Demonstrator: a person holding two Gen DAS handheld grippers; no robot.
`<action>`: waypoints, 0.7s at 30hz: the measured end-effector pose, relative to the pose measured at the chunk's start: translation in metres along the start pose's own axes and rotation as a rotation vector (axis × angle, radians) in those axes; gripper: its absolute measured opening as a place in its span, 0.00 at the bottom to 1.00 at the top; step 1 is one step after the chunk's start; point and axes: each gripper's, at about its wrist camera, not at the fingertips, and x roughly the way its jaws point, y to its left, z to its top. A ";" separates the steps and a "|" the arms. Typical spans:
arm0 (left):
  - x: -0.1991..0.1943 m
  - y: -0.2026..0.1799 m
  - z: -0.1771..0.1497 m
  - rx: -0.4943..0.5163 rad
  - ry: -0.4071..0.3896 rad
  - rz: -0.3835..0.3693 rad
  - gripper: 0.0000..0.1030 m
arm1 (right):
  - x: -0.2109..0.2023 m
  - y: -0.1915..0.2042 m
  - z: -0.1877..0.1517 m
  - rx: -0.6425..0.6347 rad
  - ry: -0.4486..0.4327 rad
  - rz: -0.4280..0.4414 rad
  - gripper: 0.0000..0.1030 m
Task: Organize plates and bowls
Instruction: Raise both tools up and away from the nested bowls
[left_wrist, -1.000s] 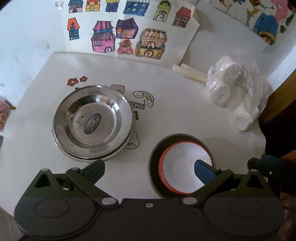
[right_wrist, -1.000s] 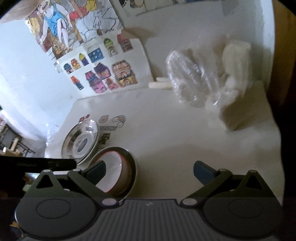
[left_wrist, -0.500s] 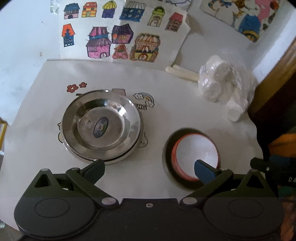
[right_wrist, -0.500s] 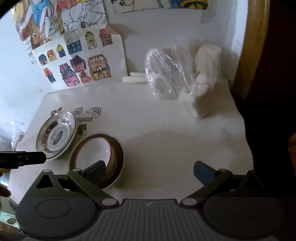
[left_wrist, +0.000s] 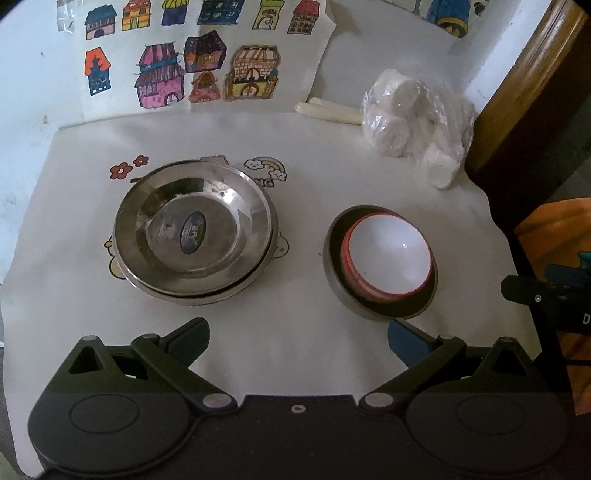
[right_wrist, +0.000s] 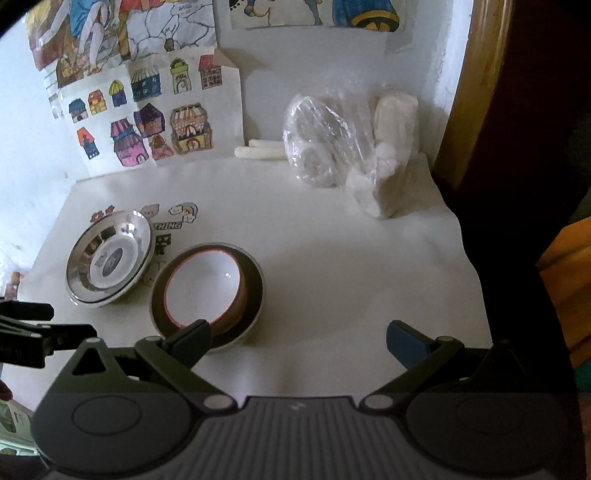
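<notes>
Stacked steel plates (left_wrist: 194, 232) sit on the white table cover at the left; they also show in the right wrist view (right_wrist: 110, 258). A white bowl with a red rim (left_wrist: 388, 254) rests inside a dark bowl (left_wrist: 334, 273) to their right; the pair shows in the right wrist view too (right_wrist: 203, 288). My left gripper (left_wrist: 297, 338) is open and empty, held above the table's near side, clear of both stacks. My right gripper (right_wrist: 297, 338) is open and empty, its left finger (right_wrist: 192, 339) in front of the dark bowl's rim.
A clear plastic bag of white items (left_wrist: 413, 125) and two white sticks (left_wrist: 328, 110) lie at the back right. Coloured house drawings (left_wrist: 199, 62) lean on the back wall. A wooden frame (left_wrist: 524, 74) borders the table's right edge.
Both grippers have drawn back and up from the table, so the plates and nested bowls look smaller and farther away. The dishes have not moved.
</notes>
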 end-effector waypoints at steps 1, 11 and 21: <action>0.001 0.000 0.000 0.001 0.005 -0.001 0.99 | 0.000 0.000 0.000 -0.005 0.005 -0.004 1.00; 0.016 -0.002 0.002 0.007 0.046 -0.015 0.99 | 0.004 -0.002 -0.001 -0.034 0.053 -0.021 1.00; 0.049 -0.008 0.010 -0.055 0.127 0.013 0.99 | 0.034 -0.024 0.007 -0.046 0.162 -0.008 1.00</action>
